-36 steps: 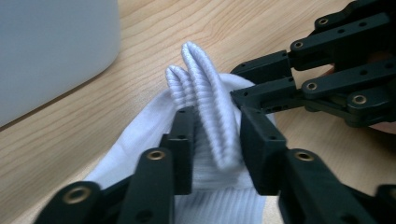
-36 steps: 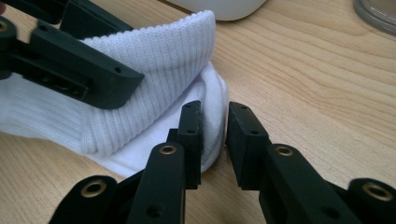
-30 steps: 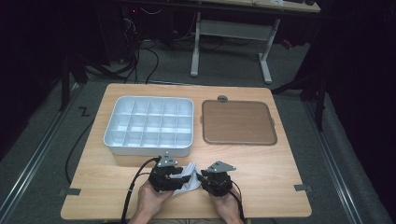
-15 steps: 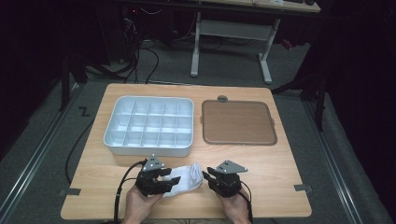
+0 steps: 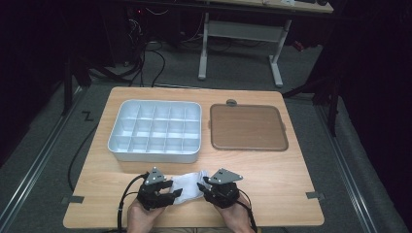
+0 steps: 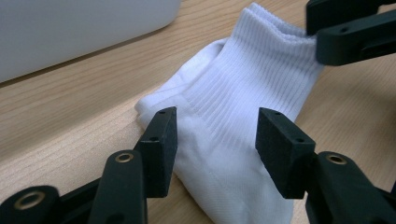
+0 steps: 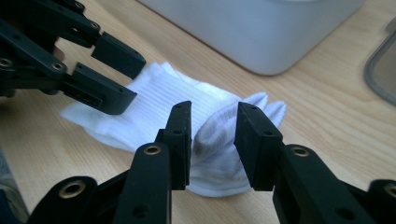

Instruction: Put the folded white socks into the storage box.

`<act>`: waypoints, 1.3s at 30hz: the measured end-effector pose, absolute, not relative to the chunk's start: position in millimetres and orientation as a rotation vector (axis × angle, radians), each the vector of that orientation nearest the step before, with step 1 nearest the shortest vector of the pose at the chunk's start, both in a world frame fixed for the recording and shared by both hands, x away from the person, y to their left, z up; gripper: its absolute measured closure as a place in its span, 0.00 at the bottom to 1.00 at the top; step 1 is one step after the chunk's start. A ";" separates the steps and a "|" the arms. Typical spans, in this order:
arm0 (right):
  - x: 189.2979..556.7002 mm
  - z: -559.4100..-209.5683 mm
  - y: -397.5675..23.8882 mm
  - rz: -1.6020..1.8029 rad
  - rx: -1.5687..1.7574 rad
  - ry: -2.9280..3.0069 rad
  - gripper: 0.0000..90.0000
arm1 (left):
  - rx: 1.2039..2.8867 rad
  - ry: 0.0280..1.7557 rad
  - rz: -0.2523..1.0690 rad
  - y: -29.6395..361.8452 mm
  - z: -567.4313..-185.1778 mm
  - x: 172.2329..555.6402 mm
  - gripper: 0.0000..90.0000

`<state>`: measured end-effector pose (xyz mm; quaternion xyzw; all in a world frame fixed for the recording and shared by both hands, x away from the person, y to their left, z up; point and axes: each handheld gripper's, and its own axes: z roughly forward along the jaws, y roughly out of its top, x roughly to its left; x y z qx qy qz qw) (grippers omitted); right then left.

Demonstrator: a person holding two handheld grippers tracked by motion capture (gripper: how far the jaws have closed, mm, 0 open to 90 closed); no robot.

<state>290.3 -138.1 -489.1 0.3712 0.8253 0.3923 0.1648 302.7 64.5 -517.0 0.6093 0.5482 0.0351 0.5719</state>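
At the near table (image 5: 291, 170) edge, lying between both tools: white sock (image 5: 188, 187), flat on the wood. Left gripper (image 5: 163, 195) with fingers apart, straddling the sock's body, pads clear of the cloth. Right gripper (image 5: 208, 187) just been opening, fingers (image 7: 180, 135) apart around the bunched cuff end. Farther back, left: white compartment tray (image 5: 154, 151), every cell bare. Beside it, right: brown flat lid (image 5: 247, 127), well apart from the sock.

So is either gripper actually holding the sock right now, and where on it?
Neither. The left gripper straddles the white sock mid-body, pads clear. The right gripper's jaws have just been opening around its bunched end.
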 end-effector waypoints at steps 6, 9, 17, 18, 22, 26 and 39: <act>298.5 -504.4 -136.9 1.035 1.091 2.401 0.85 | 1.463 1.280 0.110 60.3 -522.7 303.6 0.55; 296.8 -507.7 -138.6 1.027 1.079 2.414 0.93 | 1.490 1.283 0.133 57.9 -527.8 304.3 0.56; 281.4 -493.8 -142.9 1.063 1.016 2.330 0.94 | 1.546 1.243 0.206 52.5 -532.0 301.5 0.57; 281.0 -497.4 -146.5 1.049 1.044 2.331 0.94 | 1.546 1.242 0.208 52.0 -532.2 301.4 0.57; 285.5 -513.9 -153.9 1.024 1.123 2.358 0.94 | 1.548 1.235 0.217 50.2 -532.8 301.0 0.57; 290.1 -521.7 -158.7 1.060 1.199 2.359 0.93 | 1.542 1.232 0.221 50.2 -533.5 300.9 0.57; 293.7 -524.6 -158.1 1.057 1.204 2.347 0.91 | 1.524 1.230 0.227 54.4 -535.8 306.9 0.55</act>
